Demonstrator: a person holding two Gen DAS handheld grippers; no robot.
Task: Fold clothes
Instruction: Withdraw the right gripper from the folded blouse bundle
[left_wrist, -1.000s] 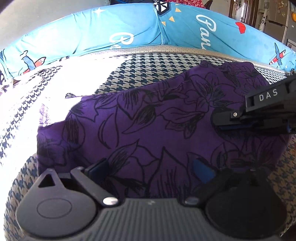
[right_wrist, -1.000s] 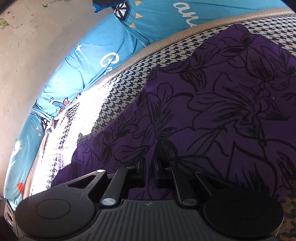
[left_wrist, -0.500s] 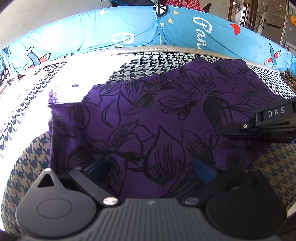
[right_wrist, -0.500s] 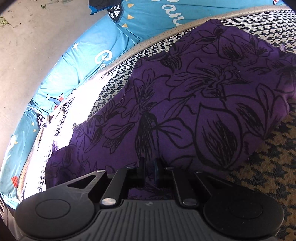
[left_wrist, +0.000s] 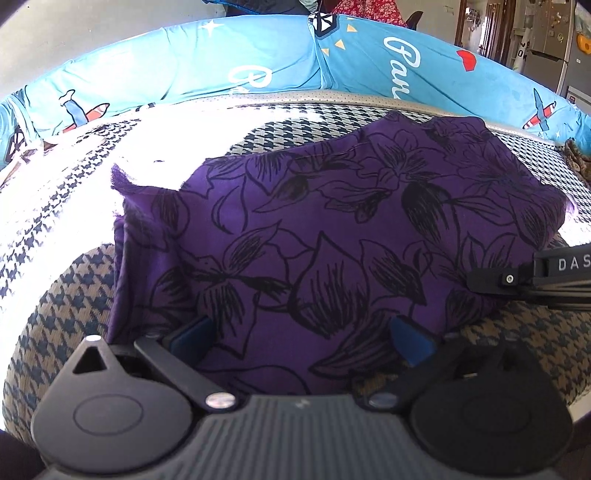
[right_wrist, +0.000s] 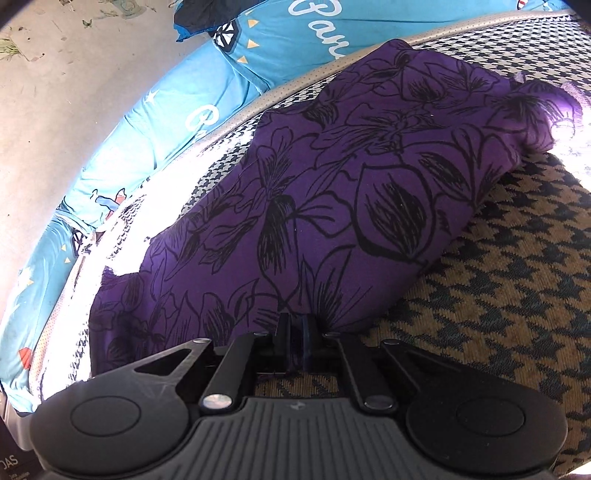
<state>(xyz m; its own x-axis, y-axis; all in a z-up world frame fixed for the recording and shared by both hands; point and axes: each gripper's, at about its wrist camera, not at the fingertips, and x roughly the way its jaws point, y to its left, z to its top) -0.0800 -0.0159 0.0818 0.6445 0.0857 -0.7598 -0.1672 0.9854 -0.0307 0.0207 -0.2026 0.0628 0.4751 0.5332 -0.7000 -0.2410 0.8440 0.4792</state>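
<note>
The purple floral garment (left_wrist: 332, 236) lay folded into a broad, rumpled block on a houndstooth-patterned cushion (left_wrist: 66, 302), its frayed corner catching bright sunlight at the far left. The left tool (left_wrist: 301, 338) stood spread wide, its blue-padded fingers (left_wrist: 192, 332) resting on the near edge of the cloth with fabric lying flat between them, nothing pinched. The right tool (right_wrist: 297, 328) had its pads pressed together at the garment's near hem; whether a fold of cloth was caught between them I could not tell. In the left wrist view its black body, lettered DAS, reached in over the garment's right edge. Behind the cushion ran a blue printed bolster (left_wrist: 258, 59) with aeroplanes and white script, against a plain wall (right_wrist: 66, 92).
</note>
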